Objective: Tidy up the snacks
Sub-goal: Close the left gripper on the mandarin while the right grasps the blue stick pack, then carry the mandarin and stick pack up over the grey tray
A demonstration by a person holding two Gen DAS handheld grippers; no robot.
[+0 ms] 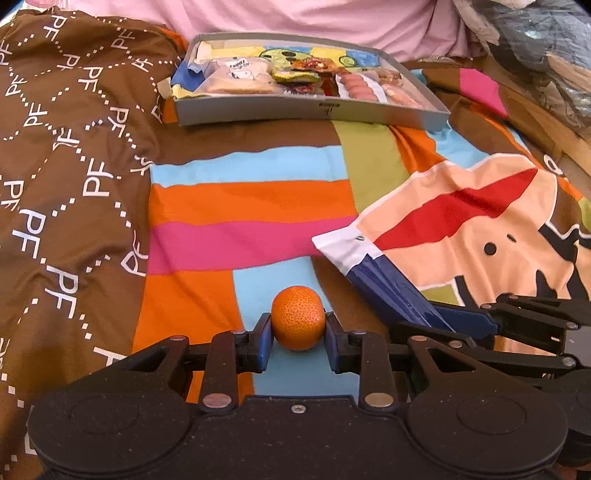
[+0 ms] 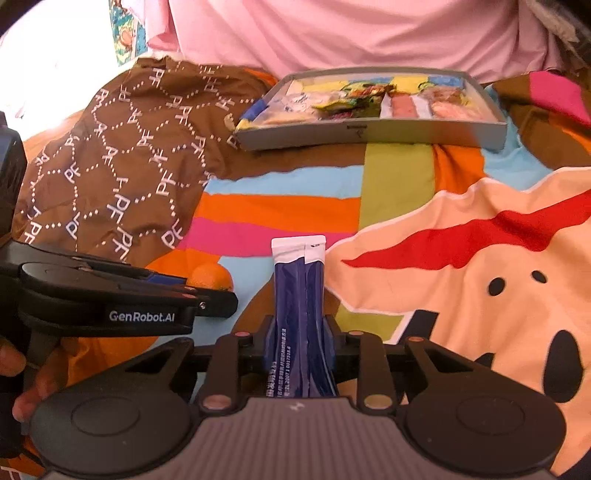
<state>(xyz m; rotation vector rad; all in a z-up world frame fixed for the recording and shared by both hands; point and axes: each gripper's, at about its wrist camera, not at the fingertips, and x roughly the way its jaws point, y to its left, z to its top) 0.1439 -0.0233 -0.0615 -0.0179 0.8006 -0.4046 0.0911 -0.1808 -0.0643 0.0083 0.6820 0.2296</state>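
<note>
Item 1, my left gripper [image 1: 298, 334]: blue pads [image 1: 266, 339] closed onto a small orange mandarin [image 1: 298, 317], one pad on each flank. The fruit sits low centre in the left wrist view, over a light-blue patch of the patterned bedcover [image 1: 251, 206]; whether it touches the cloth I cannot tell.

Item 2, my right gripper [image 2: 300, 343]: fingers pinched on a dark-blue stick sachet [image 2: 300, 295] with a white sealed top end. It stands lengthwise along the fingers, white end pointing away from me, lower centre of the right wrist view. In the left view the same sachet enters from the lower right, just beside the mandarin without touching it.

Item 3, a shallow grey tray [image 1: 306, 109], upper centre of both views, resting on the bedcover well apart from both grippers. It holds assorted wrapped snacks: a pale packet on its left side, pink pieces in a row toward the right.

Item 4, pink cloth [image 1: 295, 18] behind the tray, along the top edge.

Item 5, a hand [image 2: 22, 376] at the lower left of the right view, holding the left gripper.
</note>
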